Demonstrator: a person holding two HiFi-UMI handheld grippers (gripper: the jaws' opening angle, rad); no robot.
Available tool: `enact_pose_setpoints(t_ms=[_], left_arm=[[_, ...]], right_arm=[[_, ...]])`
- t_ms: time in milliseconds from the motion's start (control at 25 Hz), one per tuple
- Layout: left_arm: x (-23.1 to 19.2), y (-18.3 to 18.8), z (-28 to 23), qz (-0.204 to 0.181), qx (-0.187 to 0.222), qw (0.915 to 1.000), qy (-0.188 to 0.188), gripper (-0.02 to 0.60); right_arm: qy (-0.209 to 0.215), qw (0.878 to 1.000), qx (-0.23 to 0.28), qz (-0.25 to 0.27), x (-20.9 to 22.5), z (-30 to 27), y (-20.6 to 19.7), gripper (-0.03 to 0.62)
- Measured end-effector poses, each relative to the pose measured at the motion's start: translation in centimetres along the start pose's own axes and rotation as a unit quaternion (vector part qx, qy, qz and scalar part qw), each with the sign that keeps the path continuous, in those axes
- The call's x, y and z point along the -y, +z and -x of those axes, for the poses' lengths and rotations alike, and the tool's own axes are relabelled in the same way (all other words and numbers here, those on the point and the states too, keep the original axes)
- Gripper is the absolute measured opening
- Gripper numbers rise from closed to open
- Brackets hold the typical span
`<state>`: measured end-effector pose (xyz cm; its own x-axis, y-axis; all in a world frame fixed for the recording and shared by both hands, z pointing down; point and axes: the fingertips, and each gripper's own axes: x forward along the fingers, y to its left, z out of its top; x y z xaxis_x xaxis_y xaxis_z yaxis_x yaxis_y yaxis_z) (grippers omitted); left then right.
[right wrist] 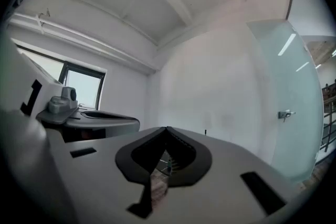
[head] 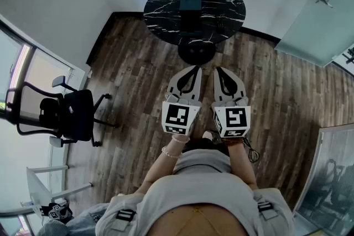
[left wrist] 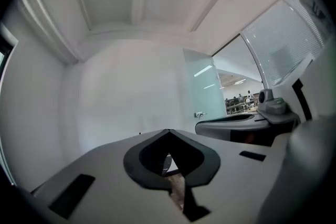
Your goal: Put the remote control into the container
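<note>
An office chair (head: pixel 72 116) stands at the left on a wooden floor (head: pixel 133 63). In the centre a person holds two claws level, side by side. The left claw (head: pixel 193 69) and the right claw (head: pixel 219 69) are both pressed together and empty. Well beyond them, a round black surface (head: pixel 160 8) carries a dark container (head: pixel 191 0). Just right of it lies what looks like the remote control (head: pixel 220 22).

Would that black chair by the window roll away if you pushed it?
Probably: the black chair seems to stand on spread legs, likely wheeled, on smooth wood floor. It might spin rather than go straight. Pushed at its tall back, it might tip.
</note>
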<state>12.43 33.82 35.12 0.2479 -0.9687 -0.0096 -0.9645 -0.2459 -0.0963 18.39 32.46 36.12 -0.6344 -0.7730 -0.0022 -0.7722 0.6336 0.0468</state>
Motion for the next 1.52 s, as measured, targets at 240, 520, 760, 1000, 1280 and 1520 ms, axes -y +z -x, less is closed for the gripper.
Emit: enact_pose_setpoints(t_ms=[240, 520, 760, 1000, 1280, 1520], left_arm=[[0.2, -0.2, -0.7, 0.002, -0.003, 1.0, 0.005, 0.005], [1.4, -0.8, -1.7, 0.006, -0.012, 0.9998, 0.014, 0.005], [2.1, -1.5, -2.8, 0.009, -0.023, 0.9996, 0.015, 0.005], [2.4, -1.7, -4.5, 0.006, -0.029, 0.9996, 0.001, 0.005], [1.1, -2.2, -7.1, 0.009, -0.027, 0.9994, -0.02, 0.005], [-1.4, -2.6, -10.4, 0.012, -0.027, 0.9986, -0.044, 0.005]], right_arm=[[0.002, 1.0, 0.002, -0.005, 0.9, -0.2, -0.1, 0.011], [0.012, 1.0, 0.004, -0.006, 2.6, 0.2, -0.3, 0.011], [0.017, 1.0, -0.003, -0.004, 3.9, 0.1, -0.9, 0.011], [0.012, 1.0, -0.008, -0.006, 4.9, -0.8, -1.3, 0.011], [-0.004, 1.0, -0.006, -0.007, 5.9, -3.2, -1.5, 0.011], [-0.024, 1.0, -0.012, 0.0, 6.8, -6.8, -1.7, 0.011]])
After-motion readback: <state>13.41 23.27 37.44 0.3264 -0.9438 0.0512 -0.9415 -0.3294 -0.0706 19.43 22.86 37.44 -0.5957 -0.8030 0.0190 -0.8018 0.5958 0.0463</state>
